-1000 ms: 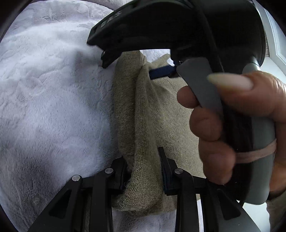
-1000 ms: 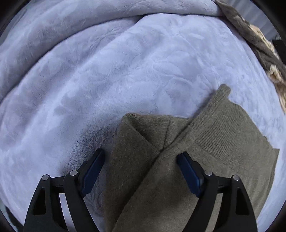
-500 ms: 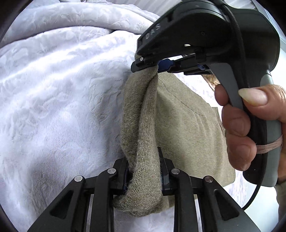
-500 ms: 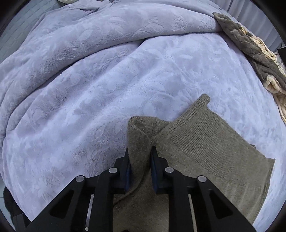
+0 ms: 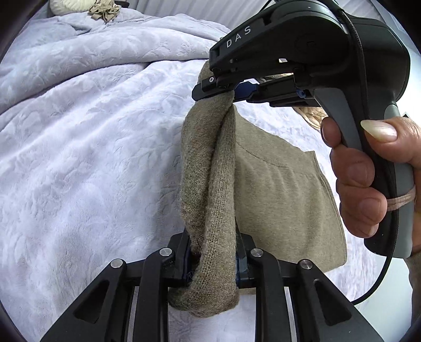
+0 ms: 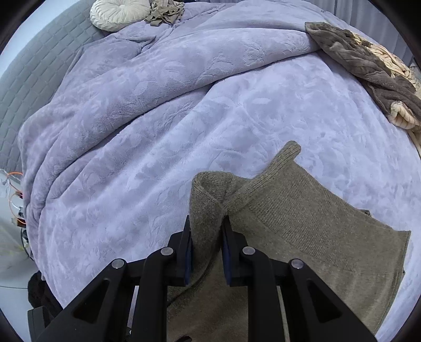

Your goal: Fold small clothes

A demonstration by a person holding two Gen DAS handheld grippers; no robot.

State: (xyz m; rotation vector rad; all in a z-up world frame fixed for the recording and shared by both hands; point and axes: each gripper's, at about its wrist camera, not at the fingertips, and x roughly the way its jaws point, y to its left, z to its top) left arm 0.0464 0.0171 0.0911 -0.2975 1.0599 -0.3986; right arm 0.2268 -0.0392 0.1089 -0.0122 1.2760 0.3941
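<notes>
Lavender blanket (image 6: 163, 126) fills frame. Olive knit garment (image 5: 276, 184) centre-right, edge bunched taut between left gripper (image 5: 213, 259) and right gripper (image 6: 206, 248); both jaws clamped on it, likely for fold carry.

Both the left claw (image 5: 213, 259) and right claw (image 5: 223, 92) pinch the olive sweater (image 5: 276, 184).

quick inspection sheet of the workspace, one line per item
surface: lilac plush blanket over a bed, rumpled at the far side
job's things: olive knit garment, one edge lifted, the rest draped on the blanket
clutter: brown throw on a cream knit at far right; round cushion and a crumpled cloth at the head
grippers: left gripper and right gripper both clamp the garment's edge
cables: black lead from the right handle
surroundings: grey quilted headboard
</notes>
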